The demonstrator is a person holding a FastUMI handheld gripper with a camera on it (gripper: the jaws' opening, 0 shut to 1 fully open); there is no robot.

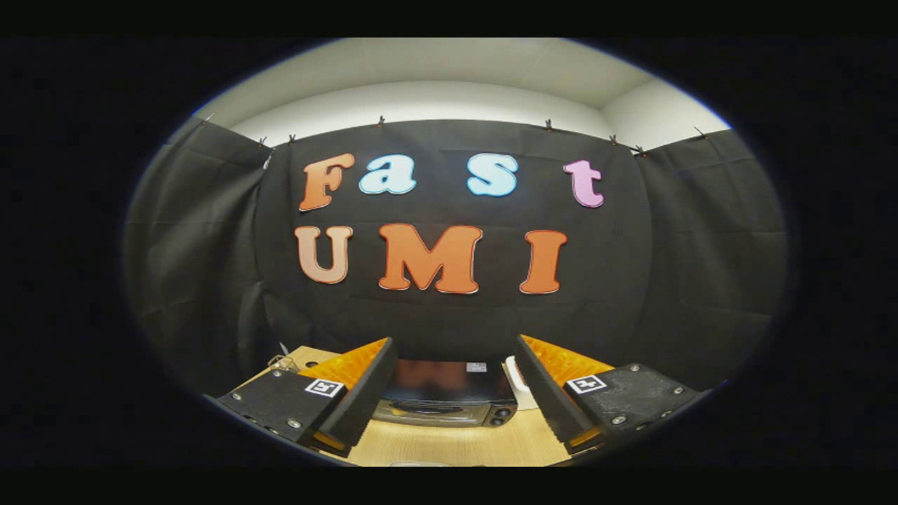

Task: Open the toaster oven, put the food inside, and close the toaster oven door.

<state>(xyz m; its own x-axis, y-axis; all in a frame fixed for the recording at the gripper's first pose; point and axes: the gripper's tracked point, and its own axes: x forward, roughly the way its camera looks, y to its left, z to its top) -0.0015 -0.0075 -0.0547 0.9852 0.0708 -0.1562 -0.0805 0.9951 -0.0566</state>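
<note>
my gripper (452,414) is spread wide, its two black foam-faced fingers (358,400) with orange ribbed backs angled apart, and nothing is pinched between them. each finger carries one small square black-and-white marker on its flat black base, so two markers in all.

the one black toaster oven with a silver front (446,401) sits beyond the fingertips, framed in the gap between them, on the pale wooden table (456,443). its door looks closed, the dark handle running across the front, and two round knobs show at its right end. a small white sticker lies on its glossy dark top.

just right of the oven, partly hidden behind my right finger, stands one white object (520,382); i cannot tell what it is. at the table's far left corner, beyond my left finger, lies a small tangle of something metallic or wiry (282,362), too small to name.

nothing stands between the fingers and the oven, only bare table. behind everything hangs the black cloth wall (210,245), clipped along its top edge, with the white room wall and ceiling above it.
</note>
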